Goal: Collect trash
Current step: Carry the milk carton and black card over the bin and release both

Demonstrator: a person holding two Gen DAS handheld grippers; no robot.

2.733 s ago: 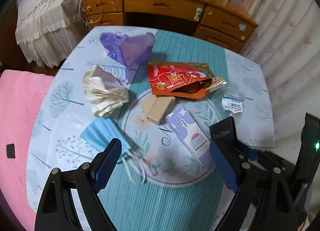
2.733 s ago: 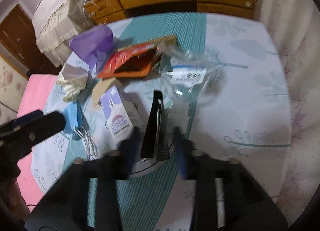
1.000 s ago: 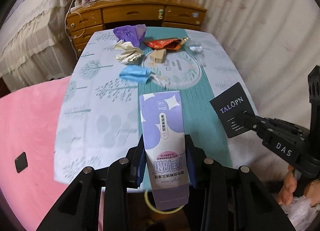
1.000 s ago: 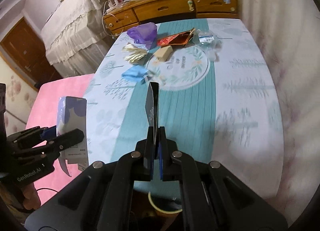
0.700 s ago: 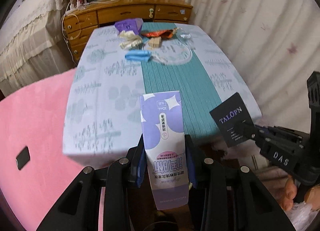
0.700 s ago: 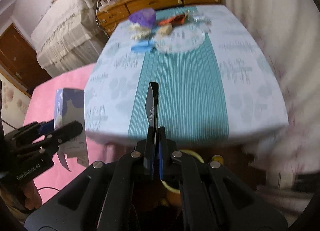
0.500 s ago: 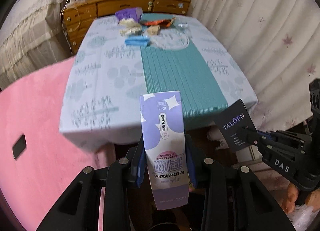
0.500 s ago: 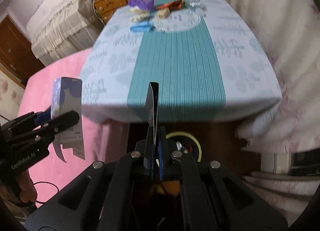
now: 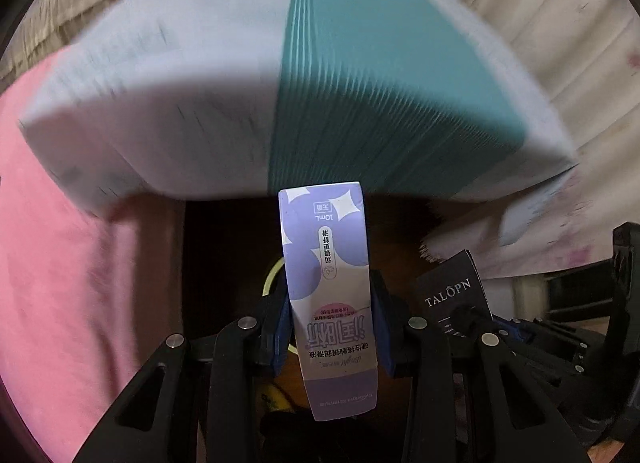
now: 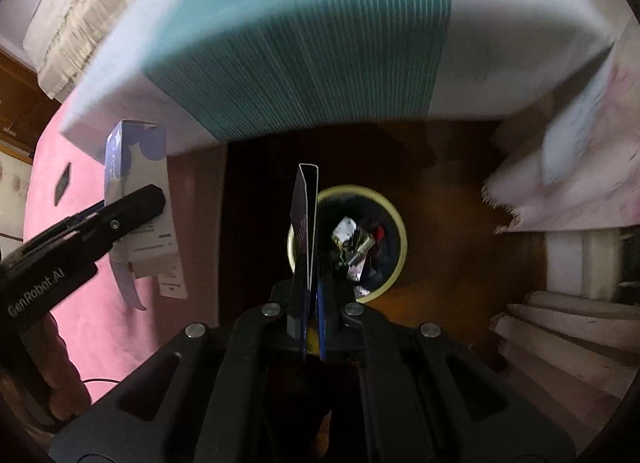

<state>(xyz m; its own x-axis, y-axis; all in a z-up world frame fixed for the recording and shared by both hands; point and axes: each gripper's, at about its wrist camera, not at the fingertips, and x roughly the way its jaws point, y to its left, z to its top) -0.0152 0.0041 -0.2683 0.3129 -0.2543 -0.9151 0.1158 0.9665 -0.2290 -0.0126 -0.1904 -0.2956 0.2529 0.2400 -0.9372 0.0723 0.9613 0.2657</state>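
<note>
Two grippers angle steeply down beside the table (image 10: 304,43): the left gripper (image 9: 330,323) clamps a purple carton (image 9: 326,263), the right gripper (image 10: 310,295) pinches a black card (image 10: 304,215) above the yellow-rimmed bin (image 10: 394,223).

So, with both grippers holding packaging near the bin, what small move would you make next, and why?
Probably release from the right gripper first: its black card hangs over the yellow-rimmed bin, while the left gripper and its purple box sit off to the side.

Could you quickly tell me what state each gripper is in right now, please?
Left gripper: closed on the purple and white carton.
Right gripper: shut on the thin black packet, above the yellow-rimmed trash bin.
</note>
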